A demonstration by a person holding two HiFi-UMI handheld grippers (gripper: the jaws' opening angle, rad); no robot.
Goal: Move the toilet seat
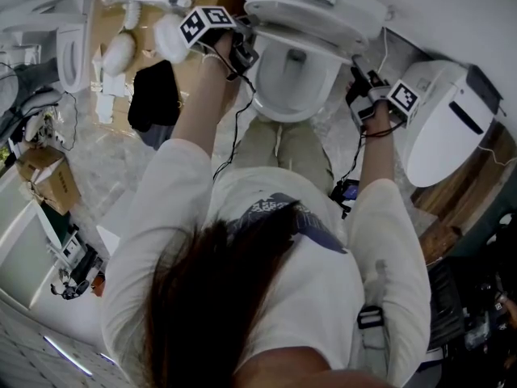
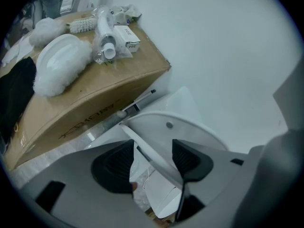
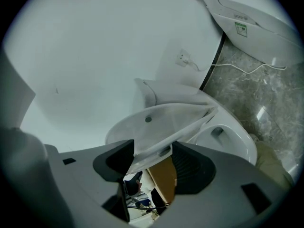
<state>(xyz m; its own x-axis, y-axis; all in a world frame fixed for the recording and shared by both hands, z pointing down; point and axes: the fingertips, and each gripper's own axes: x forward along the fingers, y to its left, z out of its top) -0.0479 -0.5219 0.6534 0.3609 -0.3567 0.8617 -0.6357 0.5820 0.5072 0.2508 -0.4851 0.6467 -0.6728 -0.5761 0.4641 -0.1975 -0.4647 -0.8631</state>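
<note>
The white toilet seat is raised off the bowl and tilts back toward the wall. My left gripper holds its left edge, and in the left gripper view the thin rim runs slantwise between the black pads of that gripper. My right gripper holds the right edge. In the right gripper view the seat spans the gap between the jaws of that gripper, with the open bowl below to the right.
A cardboard box left of the toilet carries a brush, a wrapped tube and white fluffy pads. A black cloth hangs beside it. Another white toilet unit leans at the right, and a cable crosses the marble floor from a wall socket.
</note>
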